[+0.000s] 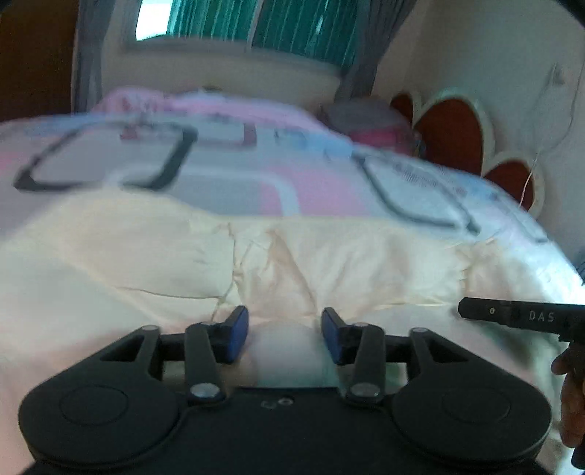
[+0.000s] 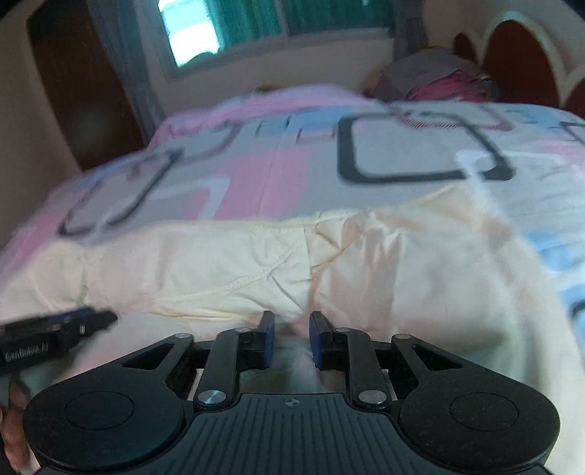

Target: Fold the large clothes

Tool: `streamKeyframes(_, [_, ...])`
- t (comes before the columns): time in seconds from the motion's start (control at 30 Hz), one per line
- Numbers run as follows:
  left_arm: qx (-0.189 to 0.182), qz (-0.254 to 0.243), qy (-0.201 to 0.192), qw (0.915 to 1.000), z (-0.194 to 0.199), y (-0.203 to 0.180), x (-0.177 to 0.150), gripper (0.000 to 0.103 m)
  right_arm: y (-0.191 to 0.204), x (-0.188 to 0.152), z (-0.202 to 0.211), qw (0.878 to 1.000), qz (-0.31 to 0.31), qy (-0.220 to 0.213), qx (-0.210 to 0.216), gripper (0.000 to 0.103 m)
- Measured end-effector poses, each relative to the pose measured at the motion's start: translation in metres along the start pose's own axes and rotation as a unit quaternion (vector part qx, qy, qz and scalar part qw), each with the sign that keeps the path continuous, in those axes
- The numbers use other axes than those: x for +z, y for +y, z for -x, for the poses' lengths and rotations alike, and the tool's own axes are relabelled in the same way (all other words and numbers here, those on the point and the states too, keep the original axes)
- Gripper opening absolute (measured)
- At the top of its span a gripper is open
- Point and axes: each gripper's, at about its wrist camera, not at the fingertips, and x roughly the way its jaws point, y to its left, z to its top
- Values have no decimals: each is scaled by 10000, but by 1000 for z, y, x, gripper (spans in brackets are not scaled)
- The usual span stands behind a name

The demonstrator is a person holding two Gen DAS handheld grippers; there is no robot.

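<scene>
A large cream-coloured garment (image 1: 278, 263) lies spread and wrinkled across the near part of the bed; it also shows in the right wrist view (image 2: 329, 263). My left gripper (image 1: 285, 336) is open, its blue pads apart, low over the near edge of the cloth with a pale bulge of fabric between the fingers. My right gripper (image 2: 291, 339) is open with a narrower gap, also low over the cloth's near edge. Each gripper shows at the edge of the other's view: the right one (image 1: 526, 316) and the left one (image 2: 55, 332). Both frames are blurred.
The bed carries a sheet (image 1: 234, 164) patterned with pink, grey and blue squares. Pink bedding (image 1: 369, 124) is piled at the far end. A red and cream headboard (image 1: 453, 128) stands at the right. A window (image 1: 241, 25) with green curtains is behind.
</scene>
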Motion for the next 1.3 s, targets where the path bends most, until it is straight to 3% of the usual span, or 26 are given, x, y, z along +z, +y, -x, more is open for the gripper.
streamKeyframes(0.1, [-185,-15,-434,9989,46,-16,-11,53,13,-11,39,9995,44,-167,249,20])
streamKeyframes(0.17, [-271,-81,-380,9989,59,-30,-24,53,23,-24,52,9994,177,-103,287,20])
streamKeyframes(0.33, [-127,-337,-85,9993,47,-54,-52,52,38,-48,38,9981,555,230,159,20])
streamKeyframes(0.53, [162,-453,227,9986,33,-54,-54,54,39,-54,21,9955,820,478,-40,20])
streamKeyframes(0.57, [189,-394,225,9988,39,-53,-53,56,39,-53,29,9956,824,451,-46,20])
streamKeyframes(0.6, [207,-315,147,9992,49,-50,-53,70,37,-54,41,9964,779,324,-29,21])
streamKeyframes(0.63, [258,-229,-23,9994,62,-45,-56,81,33,-55,54,9973,719,171,22,31])
streamKeyframes(0.67, [394,-125,-235,9989,79,-38,-61,92,29,-59,68,9979,640,61,37,58])
streamKeyframes(0.73, [584,96,-450,9972,106,-20,-72,85,26,-68,88,9979,614,-83,203,60])
streamKeyframes(0.8, [933,458,-521,9932,134,4,-88,72,25,-77,102,9976,623,-128,290,53])
streamKeyframes(0.83, [1127,674,-574,9897,148,17,-97,69,24,-80,105,9976,589,-147,346,36])
streamKeyframes(0.87, [1307,904,-625,9853,161,30,-106,65,24,-83,107,9978,514,-156,387,25])
streamKeyframes(0.9, [1442,1100,-677,9811,171,42,-113,59,26,-83,107,9981,425,-147,431,23])
streamKeyframes(0.97, [1618,1512,-658,9729,185,62,-123,59,30,-84,107,9980,341,-142,511,16])
streamKeyframes(1.07, [1402,2361,-507,9602,184,87,-133,59,45,-83,102,9973,414,-64,611,16])
streamKeyframes(1.17, [841,3117,-452,9454,174,104,-142,60,58,-83,94,9967,485,6,656,16])
streamKeyframes(1.23, [449,3377,-518,9388,165,111,-141,60,64,-83,86,9967,489,98,647,16])
streamKeyframes(1.3, [392,3456,-520,9361,155,113,-141,61,69,-84,80,9966,486,141,647,16])
